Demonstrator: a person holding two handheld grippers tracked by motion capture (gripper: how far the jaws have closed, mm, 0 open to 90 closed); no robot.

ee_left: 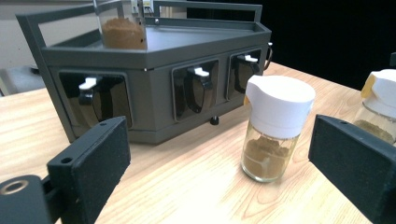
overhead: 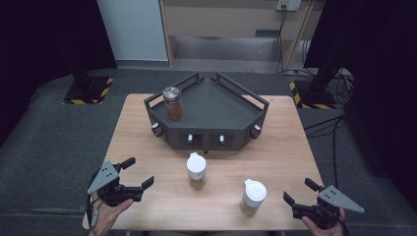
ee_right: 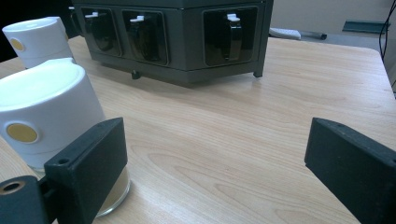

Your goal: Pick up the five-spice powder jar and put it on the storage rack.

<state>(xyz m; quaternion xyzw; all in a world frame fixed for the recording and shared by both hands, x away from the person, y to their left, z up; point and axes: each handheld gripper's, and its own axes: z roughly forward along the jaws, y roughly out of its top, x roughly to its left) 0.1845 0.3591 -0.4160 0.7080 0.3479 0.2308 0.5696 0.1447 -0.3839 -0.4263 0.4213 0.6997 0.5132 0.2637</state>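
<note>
A dark grey angled rack [overhead: 231, 118] stands at the back middle of the wooden table [overhead: 285, 157]. On its top left sits a clear jar of brown powder [overhead: 172, 103]. Two white-capped spice jars stand in front, one centred [overhead: 196, 170] and one nearer right [overhead: 253, 196]. My left gripper [overhead: 139, 172] hovers open at the front left; the centred jar [ee_left: 275, 130] lies ahead between its jaws, untouched. My right gripper [overhead: 299, 191] rests open at the front right, the nearer jar [ee_right: 51, 112] just beside its left jaw.
The rack's front [ee_left: 154, 93] has several dark recesses with white-tipped handles. Dark stands with yellow-black striped bases [overhead: 88, 91] sit on the grey floor beyond the table, and cables [overhead: 339, 123] trail at the right. Bare wood lies between the jars and the right edge.
</note>
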